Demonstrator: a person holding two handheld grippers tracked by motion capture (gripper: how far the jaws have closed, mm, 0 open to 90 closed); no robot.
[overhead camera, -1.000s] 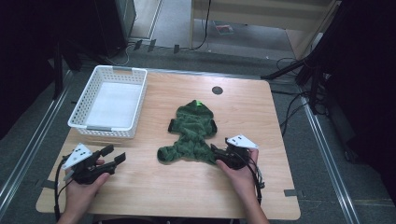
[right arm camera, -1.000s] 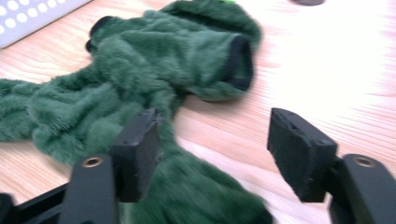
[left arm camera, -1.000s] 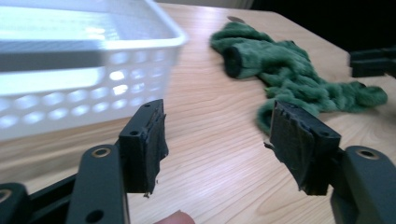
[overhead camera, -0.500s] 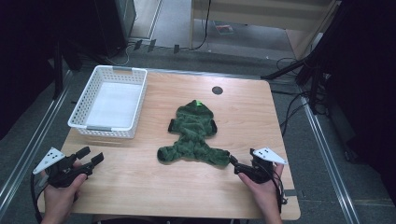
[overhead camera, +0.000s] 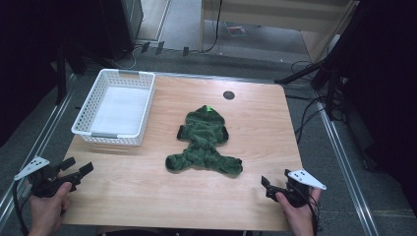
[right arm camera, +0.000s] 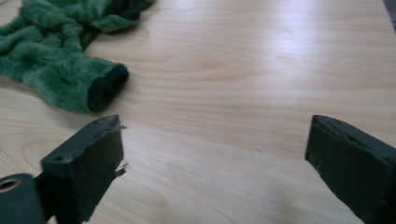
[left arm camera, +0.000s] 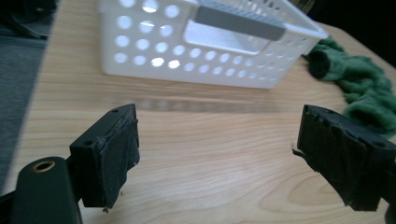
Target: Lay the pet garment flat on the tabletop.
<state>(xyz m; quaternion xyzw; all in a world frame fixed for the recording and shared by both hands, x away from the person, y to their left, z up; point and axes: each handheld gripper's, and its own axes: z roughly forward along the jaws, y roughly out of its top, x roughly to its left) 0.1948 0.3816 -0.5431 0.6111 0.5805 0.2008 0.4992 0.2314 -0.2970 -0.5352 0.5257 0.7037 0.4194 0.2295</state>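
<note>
Wooden table [overhead camera: 255, 118], white basket [overhead camera: 118, 105] far left, green fleece garment [overhead camera: 206, 140] lay mid-table, long axis near-to-far, hood far, left gripper [overhead camera: 74, 172] and right gripper [overhead camera: 268, 187] at near corners, jaws wide apart, empty, off the garment.

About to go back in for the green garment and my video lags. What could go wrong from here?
1. The green garment lies rumpled, so tongs closing on one sleeve cuff may lift only a fold and drag the rest.
2. The left tongs sit low near the white basket; a quick swing toward the garment could clip its wall.
3. The right tongs hover by the table edge.
</note>
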